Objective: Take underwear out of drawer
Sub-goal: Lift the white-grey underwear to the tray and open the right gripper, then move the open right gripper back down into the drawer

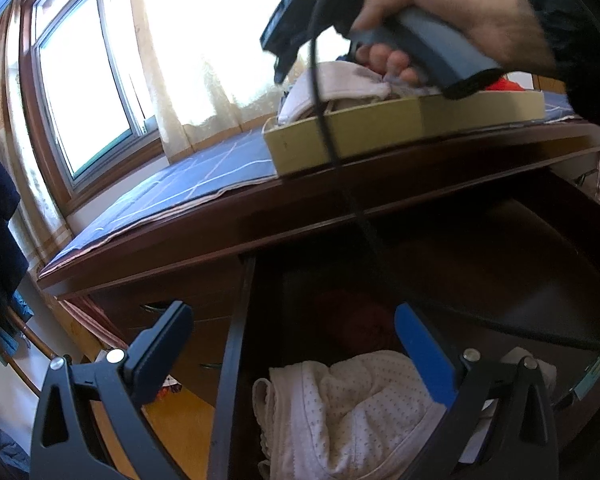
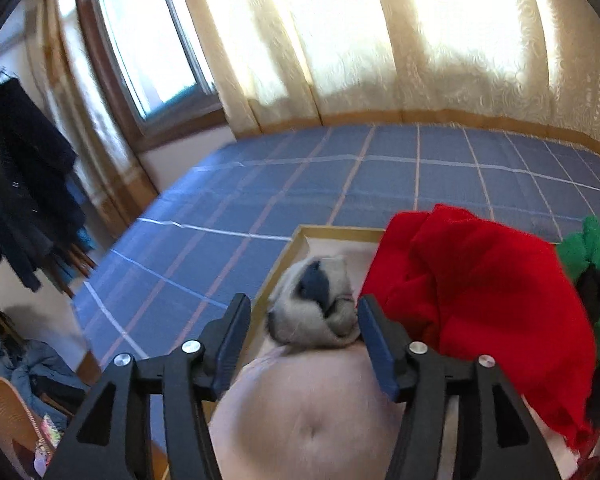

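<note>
Blue checked cloth [image 2: 340, 184] covers the dresser by curtains [image 2: 380, 40]; both tools gape empty

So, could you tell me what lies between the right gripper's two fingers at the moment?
In the right wrist view, a rolled beige and dark garment lies between the open right gripper fingers, inside the shallow box, beside the red cloth.

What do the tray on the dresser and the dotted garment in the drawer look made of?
Tray: likely cardboard, matte tan, with thin flat walls and sharp folded corners. Dotted garment: soft knit fabric, probably cotton, white with small dots, crumpled in loose folds with a stitched edge.
</note>
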The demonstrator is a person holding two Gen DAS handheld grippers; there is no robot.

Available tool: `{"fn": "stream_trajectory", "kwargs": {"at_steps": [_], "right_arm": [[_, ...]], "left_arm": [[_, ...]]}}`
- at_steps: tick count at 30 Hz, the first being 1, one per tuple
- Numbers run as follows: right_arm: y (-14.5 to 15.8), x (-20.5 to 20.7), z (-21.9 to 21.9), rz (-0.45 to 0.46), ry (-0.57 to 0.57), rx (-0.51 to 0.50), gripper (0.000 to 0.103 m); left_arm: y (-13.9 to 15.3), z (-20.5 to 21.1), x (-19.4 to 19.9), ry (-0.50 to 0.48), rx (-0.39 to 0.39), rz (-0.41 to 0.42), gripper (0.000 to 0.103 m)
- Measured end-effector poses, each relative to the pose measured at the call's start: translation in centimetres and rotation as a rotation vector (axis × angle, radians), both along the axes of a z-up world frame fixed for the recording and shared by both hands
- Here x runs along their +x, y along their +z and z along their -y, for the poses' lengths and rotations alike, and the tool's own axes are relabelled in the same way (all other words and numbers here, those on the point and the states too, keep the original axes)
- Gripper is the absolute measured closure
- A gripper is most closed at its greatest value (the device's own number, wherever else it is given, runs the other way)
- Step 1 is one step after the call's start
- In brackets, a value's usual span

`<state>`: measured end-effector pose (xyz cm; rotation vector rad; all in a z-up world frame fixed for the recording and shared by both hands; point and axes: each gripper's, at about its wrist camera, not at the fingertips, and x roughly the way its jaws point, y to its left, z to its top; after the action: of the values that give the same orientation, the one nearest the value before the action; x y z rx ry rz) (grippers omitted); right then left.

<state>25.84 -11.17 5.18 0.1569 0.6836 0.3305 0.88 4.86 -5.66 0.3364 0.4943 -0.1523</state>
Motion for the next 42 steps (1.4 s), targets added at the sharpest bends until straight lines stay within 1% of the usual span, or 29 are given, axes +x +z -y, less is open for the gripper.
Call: {"fn": "stream_trajectory", "kwargs": {"at_steps": [6, 11, 14, 19, 23, 27, 32, 35, 40, 42], "right_arm": [[1.6, -4.4, 1.4, 0.071, 0.048, 0.060, 0.044], [2.1, -8.5, 2.6, 0.137, 0.084, 0.076, 0.043], [1.9, -10.5, 3.4, 0.148, 0.105, 0.094, 0.043], [0.4, -14.0, 4.9, 0.142, 0.128, 0.097, 0.043], [-1.3, -16.8, 5.6, 0.129, 0.140, 0.069, 0.043], [-3.1, -19.4, 5.6, 0.121, 0.157, 0.020, 0.043], [-5.5, -21.5, 5.3, 0.088, 0.164, -0.033, 0.043], [-7.4, -22.4, 5.4, 0.043, 0.167, -0.073, 0.043], [-10.7, -23.1, 6.4, -0.077, 0.159, -0.087, 0.043], [-12.2, -22.9, 7.0, -0.151, 0.147, -0.080, 0.043]], "left_arm": [[0.0, 0.1, 0.0, 0.005, 0.002, 0.001, 0.000], [-0.1, 0.4, -0.2, 0.009, 0.013, 0.004, 0.000], [-0.1, 0.5, -0.2, 0.012, 0.017, 0.004, 0.000], [-0.1, 0.3, -0.1, 0.013, 0.020, 0.010, 0.000], [-0.1, 0.3, -0.3, 0.014, 0.021, 0.014, 0.000], [-0.1, 0.5, -0.4, 0.016, 0.026, 0.016, 0.000], [-0.1, 0.5, -0.5, 0.017, 0.028, 0.018, 0.000], [-0.1, 0.5, -0.6, 0.017, 0.031, 0.020, 0.000], [0.0, 0.4, -0.7, 0.017, 0.032, 0.025, 0.000], [0.0, 0.3, -0.7, 0.017, 0.032, 0.027, 0.000]]}}
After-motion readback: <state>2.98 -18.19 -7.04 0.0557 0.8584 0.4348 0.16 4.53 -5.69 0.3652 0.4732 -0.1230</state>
